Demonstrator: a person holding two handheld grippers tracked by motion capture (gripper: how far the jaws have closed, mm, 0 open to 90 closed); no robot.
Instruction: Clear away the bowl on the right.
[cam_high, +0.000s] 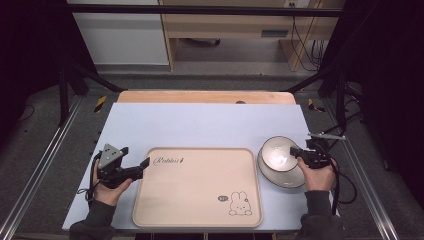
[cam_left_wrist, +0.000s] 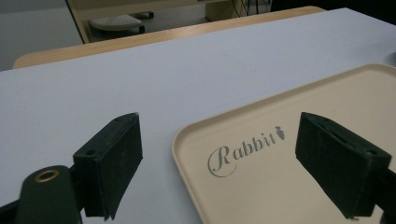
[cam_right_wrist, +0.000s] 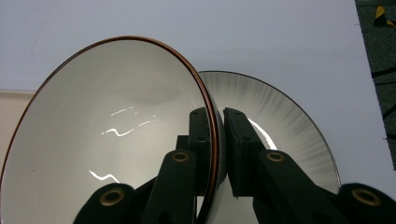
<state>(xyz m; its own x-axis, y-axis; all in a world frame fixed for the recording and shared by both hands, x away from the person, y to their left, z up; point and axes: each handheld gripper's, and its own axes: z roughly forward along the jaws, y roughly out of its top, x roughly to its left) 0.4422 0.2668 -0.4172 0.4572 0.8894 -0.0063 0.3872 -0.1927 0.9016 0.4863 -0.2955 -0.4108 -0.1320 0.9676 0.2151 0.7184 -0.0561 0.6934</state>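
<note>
Holding my left tongs (cam_high: 145, 164) open at the beige Rabbit tray's (cam_high: 200, 200) left corner, I am gripping the brown-rimmed bowl's (cam_right_wrist: 107, 140) rim with my right tongs (cam_right_wrist: 215, 154), tilted above the plate (cam_right_wrist: 289, 130) on the desk (cam_high: 200, 125).

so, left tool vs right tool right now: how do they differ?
Left tool has its jaws wide apart with nothing between them; right tool is shut on the bowl rim. Left sits at the tray corner by the "Rabbit" lettering; right is over the plate beside the tray, with the bowl tilted. Both have black jaws and are hand-held.
</note>
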